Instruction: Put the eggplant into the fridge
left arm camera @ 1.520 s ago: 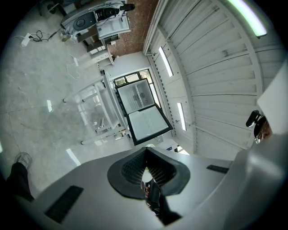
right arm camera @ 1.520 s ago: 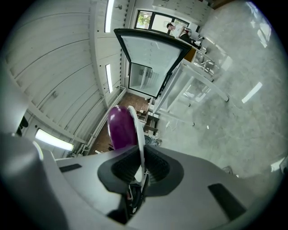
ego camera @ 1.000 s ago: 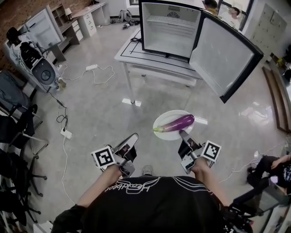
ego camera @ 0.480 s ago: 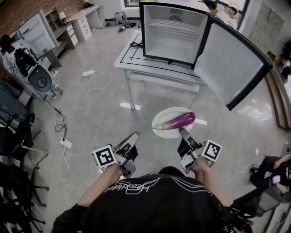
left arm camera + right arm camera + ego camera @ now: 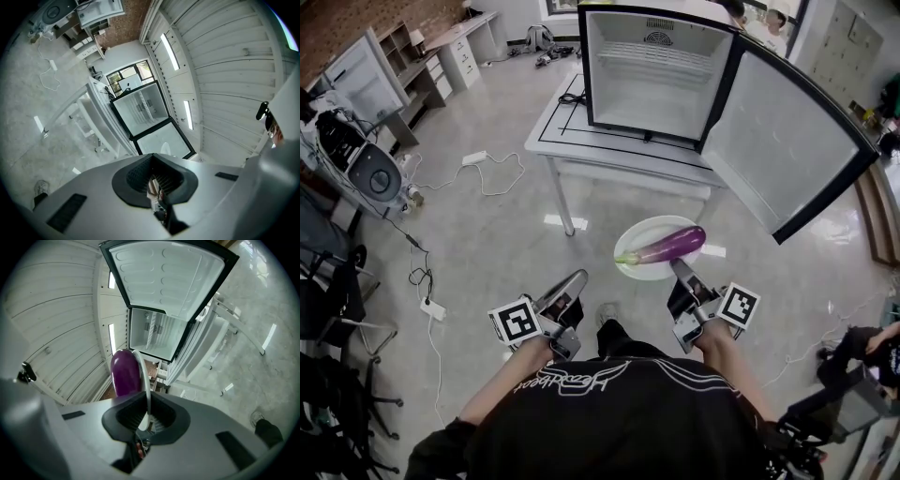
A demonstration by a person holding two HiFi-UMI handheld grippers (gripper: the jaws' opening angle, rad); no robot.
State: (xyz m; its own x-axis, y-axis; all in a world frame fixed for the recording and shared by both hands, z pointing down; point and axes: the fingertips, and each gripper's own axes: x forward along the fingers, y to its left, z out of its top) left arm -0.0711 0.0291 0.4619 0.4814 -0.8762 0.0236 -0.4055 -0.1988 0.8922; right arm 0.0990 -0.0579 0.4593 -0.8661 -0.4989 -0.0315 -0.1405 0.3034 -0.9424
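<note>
In the head view, the eggplant is seen lying across a white plate, which is held out level above the floor. The near rim of the plate is clamped by the right gripper. The left gripper is held beside it, well apart from the plate, with its jaws together and nothing between them. Ahead, a small fridge is set on a white table, and its door is swung wide open to the right.

In the left gripper view, the jaws are shown closed on each other with nothing in them, and the open fridge is seen beyond them.

In the right gripper view, the thin white edge of the plate is gripped between the jaws. The purple eggplant is seen resting on the plate's face, just past the jaws. The open fridge and its door are seen farther off.
</note>
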